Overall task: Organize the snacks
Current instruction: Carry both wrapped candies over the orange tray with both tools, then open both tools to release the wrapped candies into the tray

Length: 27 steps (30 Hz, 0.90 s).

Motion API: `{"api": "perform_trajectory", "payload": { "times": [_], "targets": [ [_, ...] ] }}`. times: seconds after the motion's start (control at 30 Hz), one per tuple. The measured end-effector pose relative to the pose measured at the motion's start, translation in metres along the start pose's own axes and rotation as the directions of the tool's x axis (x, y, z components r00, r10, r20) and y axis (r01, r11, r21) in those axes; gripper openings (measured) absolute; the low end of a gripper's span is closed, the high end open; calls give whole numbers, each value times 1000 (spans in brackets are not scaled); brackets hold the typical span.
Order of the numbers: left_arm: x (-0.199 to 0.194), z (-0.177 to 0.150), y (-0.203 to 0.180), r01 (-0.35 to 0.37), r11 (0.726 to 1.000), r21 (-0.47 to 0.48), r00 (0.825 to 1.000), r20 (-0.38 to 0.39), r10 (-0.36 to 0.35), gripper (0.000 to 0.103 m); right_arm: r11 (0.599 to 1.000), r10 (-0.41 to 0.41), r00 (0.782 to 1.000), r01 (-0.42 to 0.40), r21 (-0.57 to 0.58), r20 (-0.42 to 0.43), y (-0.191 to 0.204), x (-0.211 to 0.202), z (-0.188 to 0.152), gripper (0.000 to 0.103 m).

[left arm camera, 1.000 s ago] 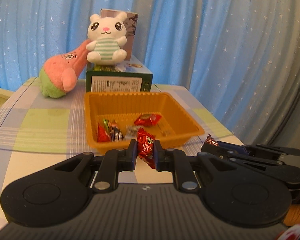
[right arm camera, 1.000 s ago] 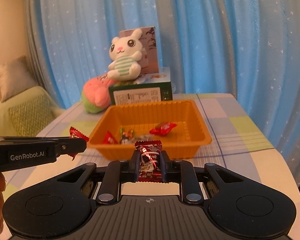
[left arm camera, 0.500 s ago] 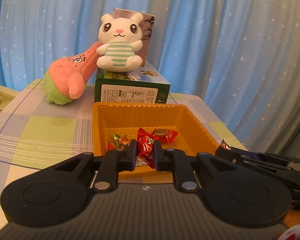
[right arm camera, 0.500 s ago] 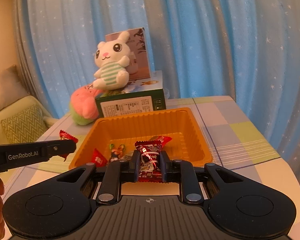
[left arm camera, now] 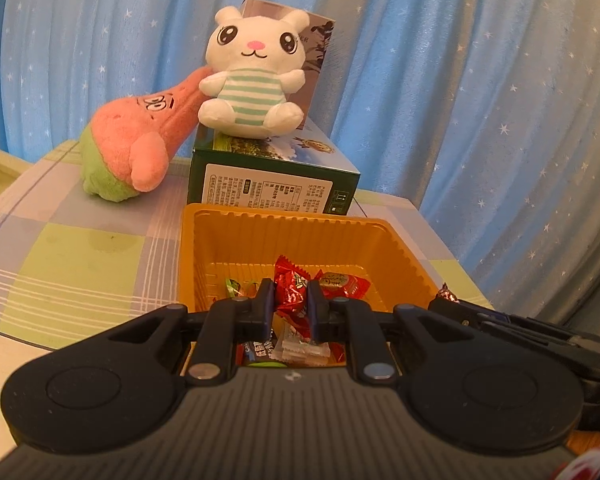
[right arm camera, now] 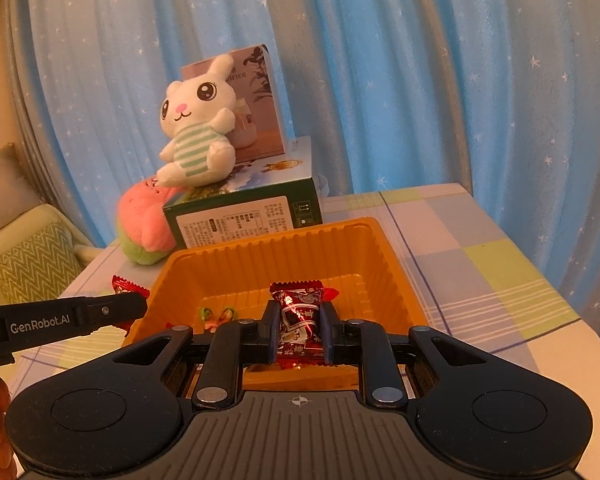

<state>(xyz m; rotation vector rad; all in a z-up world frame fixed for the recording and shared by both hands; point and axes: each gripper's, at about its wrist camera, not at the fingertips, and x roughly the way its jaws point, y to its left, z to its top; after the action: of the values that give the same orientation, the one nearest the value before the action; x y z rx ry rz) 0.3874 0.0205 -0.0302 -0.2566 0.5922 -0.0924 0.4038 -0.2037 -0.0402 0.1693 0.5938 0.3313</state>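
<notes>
Reading "GenRobot.AI" on left hand-held gripper (right arm camera: 112,312)

Prob. a home living rm: starry blue curtains (right arm camera: 380,80), sofa w/ cushion (right arm camera: 32,264), plush toys (left arm camera: 256,76) on table.

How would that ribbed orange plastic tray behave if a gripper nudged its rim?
The ribbed orange plastic tray looks thin-walled, so its rim would probably flex. Holding only a few wrapped candies, it is likely light and would slide on the smooth checked tablecloth.
</notes>
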Motion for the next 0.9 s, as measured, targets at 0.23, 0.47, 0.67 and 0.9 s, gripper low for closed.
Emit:
{"api": "perform_trajectory", "payload": {
  "times": [0.23, 0.47, 0.67, 0.9],
  "targets": [
    [15, 4, 7, 10, 1000, -25, 1000, -19, -11, 15, 999, 9, 1000, -8, 39, -13, -5, 19, 6, 21],
    [27, 5, 9, 12, 1000, -21, 999, -37, -13, 15, 999, 12, 1000, -12, 47, -14, -4, 32, 12, 21],
    [36, 4, 13, 7, 1000, -28, 1000, -29, -8, 22, 998, 12, 1000, -11, 58, -24, -7, 38, 11, 21],
    [35, 4, 19, -17, 999, -44, 999, -36, 16, 38, 996, 8, 1000, -6, 83, -25, -13, 38, 11, 21]
  ]
}}
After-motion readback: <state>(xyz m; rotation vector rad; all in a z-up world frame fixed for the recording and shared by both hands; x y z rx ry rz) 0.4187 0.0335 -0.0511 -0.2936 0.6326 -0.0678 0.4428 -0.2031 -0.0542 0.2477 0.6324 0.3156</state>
